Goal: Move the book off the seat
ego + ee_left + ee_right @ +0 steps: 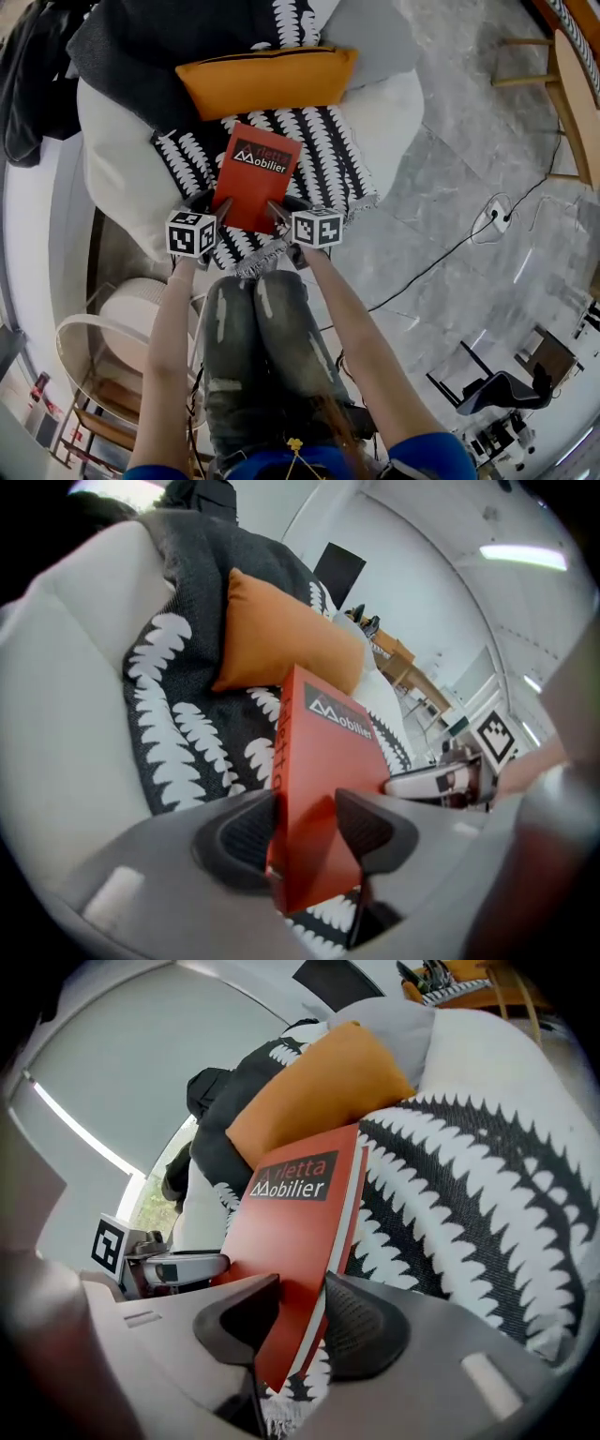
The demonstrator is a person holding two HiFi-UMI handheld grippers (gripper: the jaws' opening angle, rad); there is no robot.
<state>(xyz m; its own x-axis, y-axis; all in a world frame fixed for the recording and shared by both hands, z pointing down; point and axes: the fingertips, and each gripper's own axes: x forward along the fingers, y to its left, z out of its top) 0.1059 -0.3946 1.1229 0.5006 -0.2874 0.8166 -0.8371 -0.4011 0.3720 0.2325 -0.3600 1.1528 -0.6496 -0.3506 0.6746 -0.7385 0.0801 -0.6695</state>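
Observation:
A red book (255, 178) lies on the black-and-white patterned throw (333, 141) that covers the white armchair seat, just below an orange cushion (267, 80). My left gripper (217, 204) grips the book's near left corner. In the left gripper view its pads press the spine and cover of the book (323, 789). My right gripper (277, 210) grips the near right corner, and in the right gripper view its pads clamp the book (291, 1232) by its lower edge. Each gripper view shows the other gripper at the far side of the book.
A dark jacket (33, 75) hangs at the chair's upper left. A round white side table (122, 328) stands beside my left arm. My legs in jeans (253, 356) are right in front of the seat. A cable (441, 258) crosses the marble floor; a wooden chair (562, 94) stands at the right.

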